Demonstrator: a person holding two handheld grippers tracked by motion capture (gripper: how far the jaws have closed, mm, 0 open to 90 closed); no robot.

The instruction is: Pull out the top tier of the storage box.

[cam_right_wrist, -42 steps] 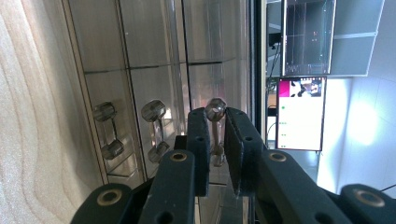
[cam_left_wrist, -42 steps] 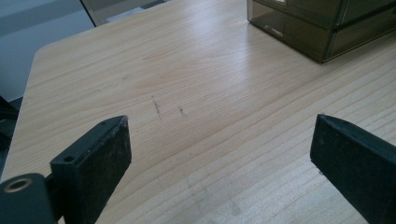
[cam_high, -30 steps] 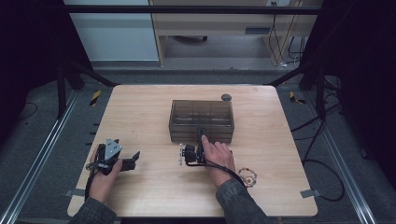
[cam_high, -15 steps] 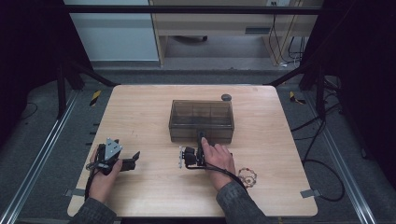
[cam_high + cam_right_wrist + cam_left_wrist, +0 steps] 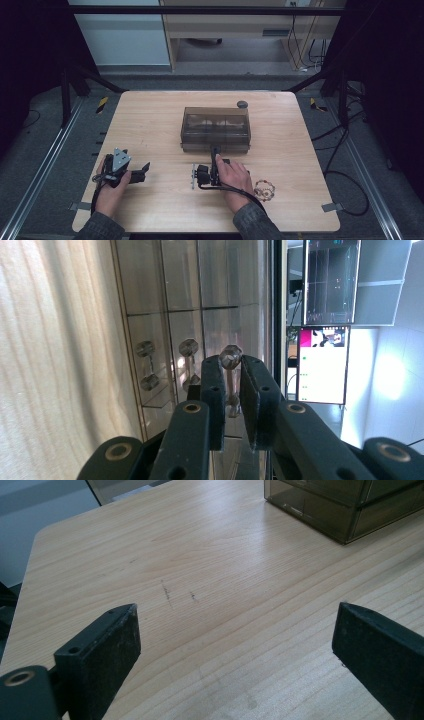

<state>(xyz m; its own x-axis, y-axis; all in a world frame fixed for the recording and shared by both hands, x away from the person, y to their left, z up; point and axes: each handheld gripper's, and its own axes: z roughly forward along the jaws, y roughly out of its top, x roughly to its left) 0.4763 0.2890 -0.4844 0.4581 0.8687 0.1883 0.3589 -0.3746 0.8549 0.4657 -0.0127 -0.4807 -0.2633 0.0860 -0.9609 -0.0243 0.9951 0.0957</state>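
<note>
Near the left edge of the tabletop (image 5: pixel 150 115), toward the front left corner, the left gripper (image 5: pixel 142 171) rests in the person's hand with its jaws spread wide and nothing between them; in the left gripper view bare wood lies between the two black pads.

At the middle of the tabletop stands one smoke-tinted clear drawer box (image 5: pixel 215 129), with its front facing the person. The right gripper (image 5: pixel 231 385), turned on its side, has its jaws closed around a faceted crystal-like drawer knob (image 5: pixel 230 356) on that front. In the right gripper view I count three such knobs; the gripped one is at the upper level, and the other two sit beside it toward the tabletop.

The step in hand looks like pulling a drawer open. To do it well, keep the squeeze firm behind the knob's head, draw straight back toward the front edge without twisting, and go slowly so that the light box does not slide; the idle left gripper could brace it.

Right of the right hand (image 5: pixel 234 175), near the front edge, lies one beaded bracelet (image 5: pixel 264 190). One small dark round object (image 5: pixel 242 104) sits behind the box.
</note>
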